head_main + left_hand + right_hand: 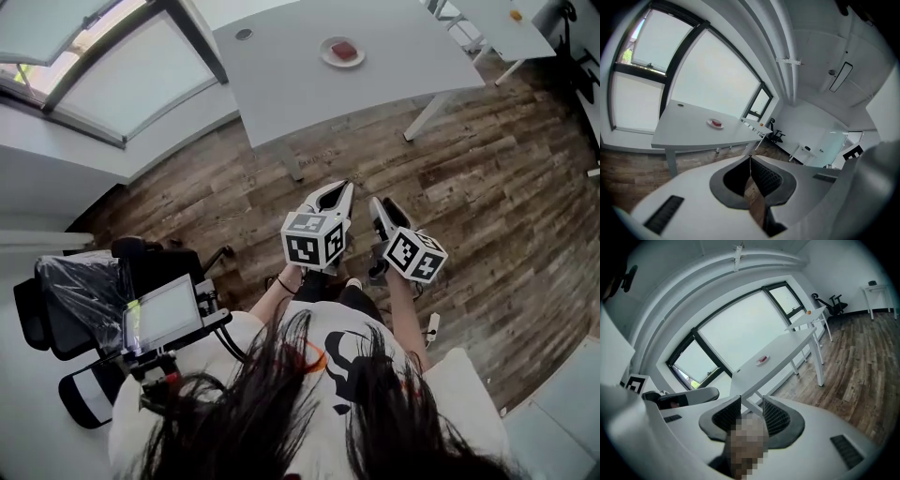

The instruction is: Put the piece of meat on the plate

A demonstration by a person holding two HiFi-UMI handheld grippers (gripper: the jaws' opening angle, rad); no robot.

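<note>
The left gripper [339,186] has its two jaws pressed together, tip to tip, with nothing in them. The right gripper [382,202] is squeezed in close too and carries nothing.

The person holds both out in front, side by side. They point a little down, over the wooden floor [487,178]. I think they are closed and empty because there is nothing here to pick up.

The white table [300,84] is well apart from them, across the floor. On it sits a small white plate [325,53]. The red piece of meat [345,51] already lies on that plate, so the job looks done and the grippers have no need to be near it.

A black chair [30,317] stands at the person's left side, away from the table.
</note>
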